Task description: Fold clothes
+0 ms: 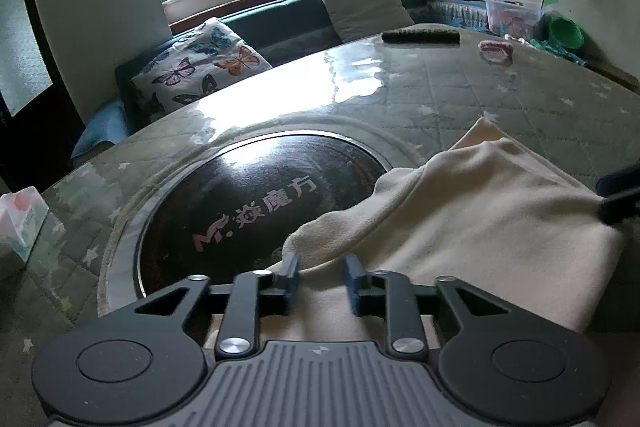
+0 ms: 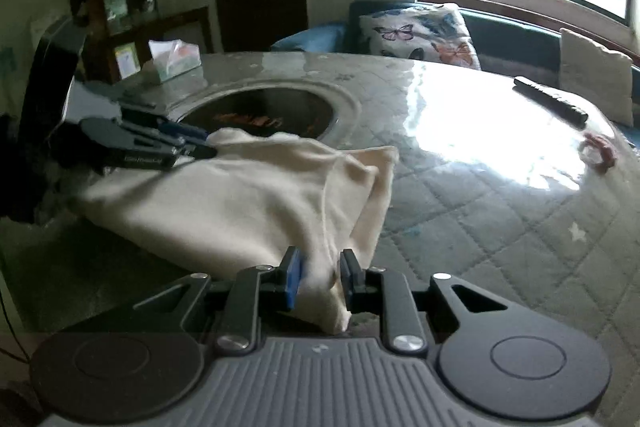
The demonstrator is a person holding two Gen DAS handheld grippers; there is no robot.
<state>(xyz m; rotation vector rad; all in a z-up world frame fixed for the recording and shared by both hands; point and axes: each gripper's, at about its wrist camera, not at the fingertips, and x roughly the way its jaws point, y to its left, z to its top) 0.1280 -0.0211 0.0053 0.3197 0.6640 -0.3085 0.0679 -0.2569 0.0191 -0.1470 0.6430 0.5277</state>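
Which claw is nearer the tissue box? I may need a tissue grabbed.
Left. The left claw sits at the cream garment's edge over the dark stove disc, on the tissue box's side. The right claw holds the garment's opposite end, farther away.

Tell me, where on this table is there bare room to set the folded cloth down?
The quilted table is bare between the cream garment and the remote, and right of the dark round plate. It is crowded near the tissue box and both grippers.
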